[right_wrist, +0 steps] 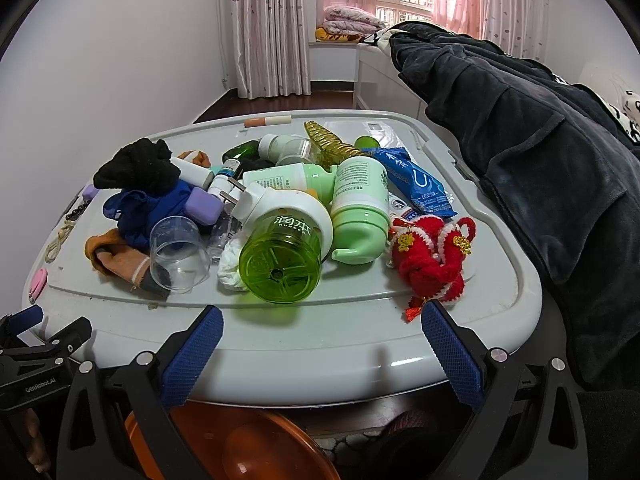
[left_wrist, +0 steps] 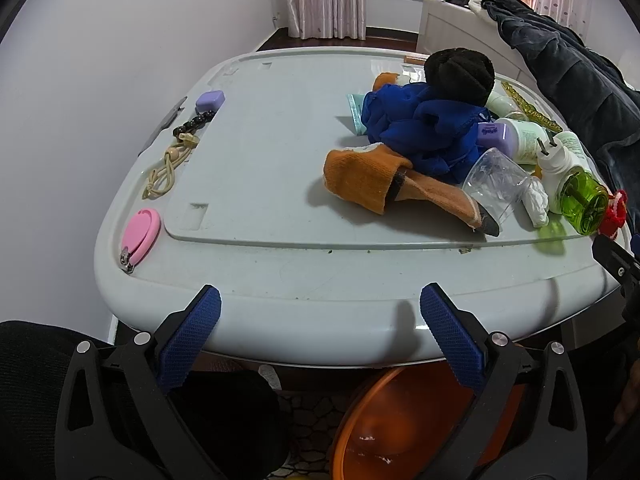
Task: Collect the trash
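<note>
Both grippers look alike: the left gripper (left_wrist: 320, 316) and the right gripper (right_wrist: 322, 338) have black plastic frames with triangular cut-outs, round silver screws, and jaws faced with blue cross-hatched pads. White "GenRobot.AI" lettering marks the left gripper's body.

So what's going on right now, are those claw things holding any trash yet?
Left gripper and right gripper: jaws open, empty, short of the table. Crumpled white tissue untouched. Green bottle and clear cup crowd it.
</note>
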`<state>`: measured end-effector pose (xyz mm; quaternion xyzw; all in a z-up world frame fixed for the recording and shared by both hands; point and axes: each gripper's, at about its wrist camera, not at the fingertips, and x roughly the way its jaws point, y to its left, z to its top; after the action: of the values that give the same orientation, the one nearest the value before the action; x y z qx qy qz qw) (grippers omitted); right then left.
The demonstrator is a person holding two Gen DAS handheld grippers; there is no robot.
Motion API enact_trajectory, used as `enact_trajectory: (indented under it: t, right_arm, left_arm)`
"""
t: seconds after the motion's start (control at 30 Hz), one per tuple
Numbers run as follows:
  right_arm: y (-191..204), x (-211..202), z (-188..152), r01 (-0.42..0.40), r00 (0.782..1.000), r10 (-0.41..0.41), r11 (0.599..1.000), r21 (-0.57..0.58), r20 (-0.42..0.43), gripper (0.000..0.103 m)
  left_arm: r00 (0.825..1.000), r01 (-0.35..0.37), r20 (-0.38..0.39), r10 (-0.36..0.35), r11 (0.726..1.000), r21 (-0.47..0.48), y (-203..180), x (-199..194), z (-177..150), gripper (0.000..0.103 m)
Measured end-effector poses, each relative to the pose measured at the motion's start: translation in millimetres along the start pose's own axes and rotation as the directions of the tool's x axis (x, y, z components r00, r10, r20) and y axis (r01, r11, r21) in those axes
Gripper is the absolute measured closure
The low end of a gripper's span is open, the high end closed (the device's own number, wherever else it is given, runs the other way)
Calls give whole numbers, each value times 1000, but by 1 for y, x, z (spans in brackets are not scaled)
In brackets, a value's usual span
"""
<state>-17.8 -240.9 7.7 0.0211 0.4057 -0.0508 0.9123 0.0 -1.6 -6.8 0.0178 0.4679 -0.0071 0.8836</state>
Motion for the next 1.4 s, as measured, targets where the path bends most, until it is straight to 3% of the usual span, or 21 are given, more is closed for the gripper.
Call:
enact_trajectory:
  t: [1.4]
  right_arm:
    - [-4, 2, -1, 0, 1000, 0, 1000, 5, -9, 5]
  left_arm:
    - [1000, 4, -4, -4, 1000, 2, 1, 2, 1, 6]
